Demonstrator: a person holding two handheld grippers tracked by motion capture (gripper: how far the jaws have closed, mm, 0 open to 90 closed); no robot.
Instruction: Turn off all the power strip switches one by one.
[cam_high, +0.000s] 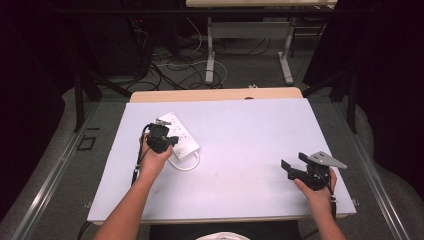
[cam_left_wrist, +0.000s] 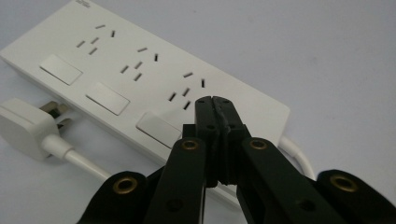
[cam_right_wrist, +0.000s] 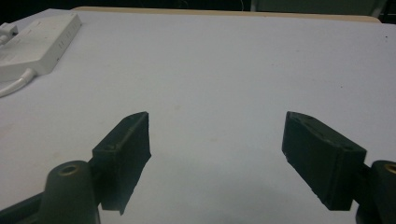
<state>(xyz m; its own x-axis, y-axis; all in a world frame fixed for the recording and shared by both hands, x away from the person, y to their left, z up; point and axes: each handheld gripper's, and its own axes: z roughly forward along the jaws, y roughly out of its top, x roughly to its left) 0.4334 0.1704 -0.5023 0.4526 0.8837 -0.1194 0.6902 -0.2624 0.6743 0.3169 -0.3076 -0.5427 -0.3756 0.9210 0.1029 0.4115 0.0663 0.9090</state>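
A white power strip (cam_high: 179, 134) (cam_left_wrist: 140, 88) lies on the left half of the white table, with three socket groups and three flat switches. Its white plug (cam_left_wrist: 25, 128) rests beside it on the looped cord (cam_high: 187, 165). My left gripper (cam_high: 162, 140) (cam_left_wrist: 214, 105) hovers over the strip's near end, jaws pressed together with nothing between them. My right gripper (cam_high: 295, 165) (cam_right_wrist: 217, 158) sits low at the table's right front, jaws wide apart and empty. The strip (cam_right_wrist: 35, 44) lies far to the left in the right gripper view.
The white tabletop (cam_high: 250, 140) has a wooden strip at its far edge (cam_high: 215, 95). Beyond it stand another table's legs (cam_high: 210, 60) and cables on the floor (cam_high: 170, 65). Dark curtains hang on both sides.
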